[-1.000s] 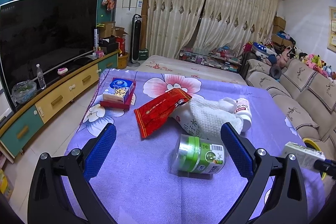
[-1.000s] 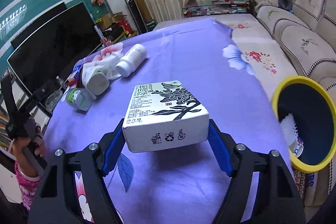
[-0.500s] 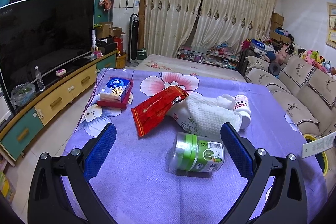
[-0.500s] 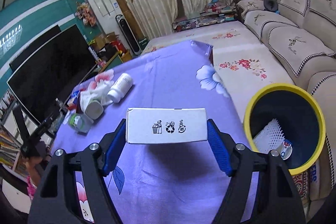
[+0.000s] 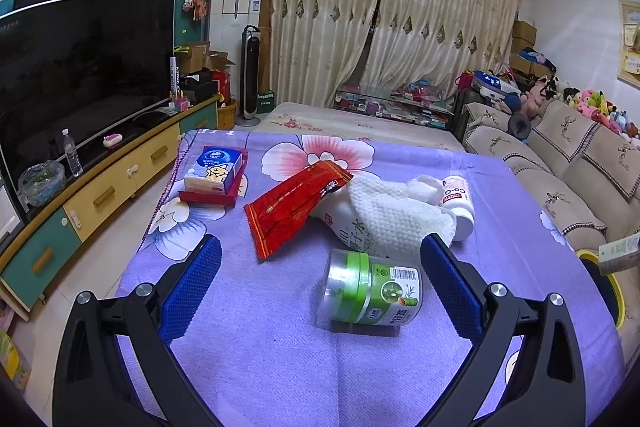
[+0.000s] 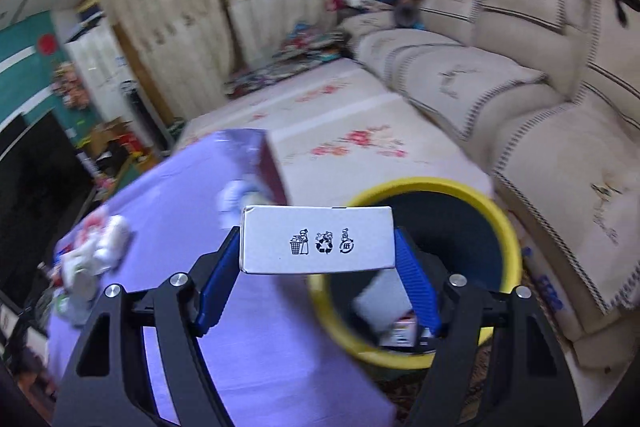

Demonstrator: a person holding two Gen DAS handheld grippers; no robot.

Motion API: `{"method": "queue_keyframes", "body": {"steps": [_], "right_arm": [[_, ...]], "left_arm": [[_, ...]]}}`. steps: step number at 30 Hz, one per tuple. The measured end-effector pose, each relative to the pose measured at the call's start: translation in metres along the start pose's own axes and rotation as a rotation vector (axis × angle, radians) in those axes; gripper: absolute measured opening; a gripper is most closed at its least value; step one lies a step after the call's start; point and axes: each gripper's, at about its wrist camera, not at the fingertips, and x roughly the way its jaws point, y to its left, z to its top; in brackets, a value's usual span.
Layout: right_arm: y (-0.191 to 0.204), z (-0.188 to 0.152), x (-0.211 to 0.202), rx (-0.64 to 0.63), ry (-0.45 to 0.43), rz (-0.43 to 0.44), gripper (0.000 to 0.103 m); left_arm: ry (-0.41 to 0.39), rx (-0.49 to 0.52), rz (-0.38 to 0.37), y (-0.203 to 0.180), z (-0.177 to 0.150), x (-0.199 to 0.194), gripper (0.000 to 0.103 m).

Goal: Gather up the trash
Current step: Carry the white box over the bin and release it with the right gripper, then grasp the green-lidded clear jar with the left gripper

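My right gripper is shut on a white carton box and holds it in the air over the near rim of a yellow-rimmed trash bin with trash inside. The box also shows at the right edge of the left wrist view. My left gripper is open and empty above the purple table. Just ahead of it lies a green-lidded clear jar on its side. Behind that lie a red wrapper, a white cloth over a milk bottle, and a small white bottle.
A tissue pack on a red box sits at the table's far left. A TV and cabinet stand on the left, a beige sofa on the right. The bin stands on the floor between table and sofa.
My right gripper has swung right with the box, from above the table to over the bin. My left gripper has stayed open and drifted only slightly.
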Motion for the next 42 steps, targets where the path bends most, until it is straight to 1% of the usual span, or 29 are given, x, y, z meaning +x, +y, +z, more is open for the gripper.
{"method": "queue_keyframes", "body": {"steps": [1, 4, 5, 6, 8, 14, 20, 27, 31, 37, 39, 41, 42], "right_arm": [[-0.007, 0.0, 0.006, 0.009, 0.0, -0.038, 0.07], [-0.024, 0.0, 0.022, 0.036, 0.011, -0.118, 0.072], [-0.028, 0.001, 0.026, 0.049, 0.013, -0.124, 0.074], [-0.032, 0.001, 0.028, 0.065, 0.01, -0.125, 0.08], [-0.033, 0.003, 0.031, 0.079, 0.0, -0.129, 0.082], [-0.02, -0.004, 0.03, 0.047, -0.002, -0.099, 0.083], [-0.004, -0.015, 0.028, 0.019, 0.011, -0.052, 0.083], [0.007, -0.02, 0.026, 0.004, 0.014, -0.003, 0.083], [0.003, -0.021, 0.024, 0.011, 0.016, 0.007, 0.083], [-0.002, -0.023, 0.026, 0.031, 0.028, 0.012, 0.084], [-0.001, -0.024, 0.026, 0.031, 0.03, 0.018, 0.084], [0.001, -0.024, 0.027, 0.025, 0.032, 0.022, 0.084], [0.001, -0.024, 0.026, 0.023, 0.032, 0.025, 0.084]], "left_arm": [[0.001, 0.001, -0.001, 0.0, 0.0, 0.0, 0.098], [0.01, 0.006, -0.008, -0.002, -0.001, 0.003, 0.098], [0.013, 0.01, -0.009, -0.003, -0.001, 0.004, 0.098], [0.016, 0.014, -0.009, -0.004, -0.002, 0.005, 0.098], [0.024, 0.021, -0.007, -0.005, -0.003, 0.007, 0.098], [0.048, 0.041, -0.015, -0.009, -0.006, 0.013, 0.098], [0.113, 0.084, -0.012, -0.018, -0.012, 0.029, 0.098], [0.2, 0.18, -0.014, -0.037, -0.023, 0.053, 0.098], [0.238, 0.178, -0.024, -0.039, -0.024, 0.062, 0.098], [0.27, 0.168, -0.041, -0.036, -0.024, 0.07, 0.098], [0.276, 0.169, -0.045, -0.035, -0.024, 0.072, 0.095], [0.285, 0.166, -0.049, -0.035, -0.024, 0.074, 0.085], [0.293, 0.163, -0.049, -0.034, -0.024, 0.076, 0.082]]}}
